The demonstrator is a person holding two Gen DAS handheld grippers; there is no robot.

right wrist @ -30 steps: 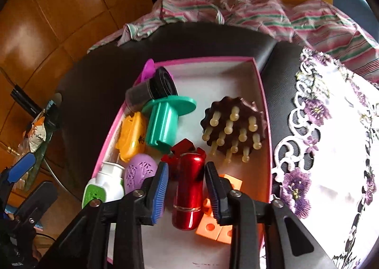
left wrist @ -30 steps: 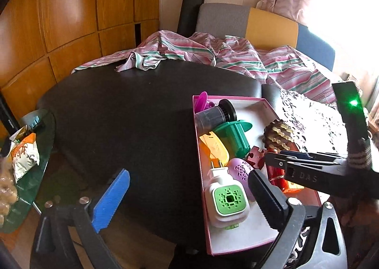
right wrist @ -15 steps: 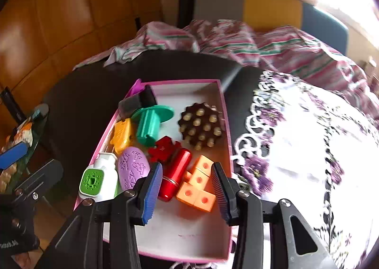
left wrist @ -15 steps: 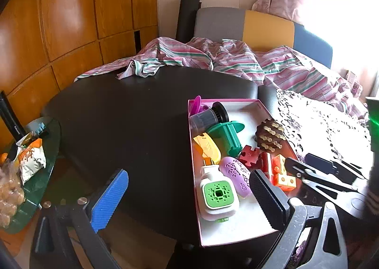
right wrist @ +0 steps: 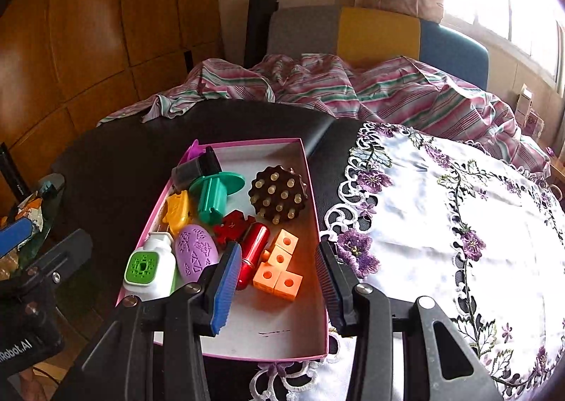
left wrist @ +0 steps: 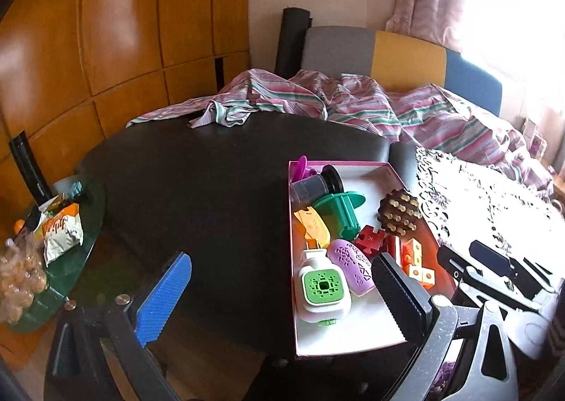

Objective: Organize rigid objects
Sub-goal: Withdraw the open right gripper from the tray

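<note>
Honestly, with both the right gripper (right wrist: 279, 281) and the left gripper (left wrist: 282, 291) spread wide and empty above the pink box (right wrist: 314, 189) holding the red cylinder (right wrist: 252, 252) and orange blocks (right wrist: 280, 270), I'd choose one piece and descend squarely over it.

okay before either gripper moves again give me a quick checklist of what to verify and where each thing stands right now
1. Right gripper open and holding nothing: ok.
2. Left gripper open and holding nothing: ok.
3. Red cylinder lying in the pink box, clear of the right fingers: ok.
4. Orange blocks inside the box beside the cylinder: ok.
5. Loose items left outside the box on the lace cloth: none visible, ok.
6. Box fully supported at its near edge: cannot tell.
</note>
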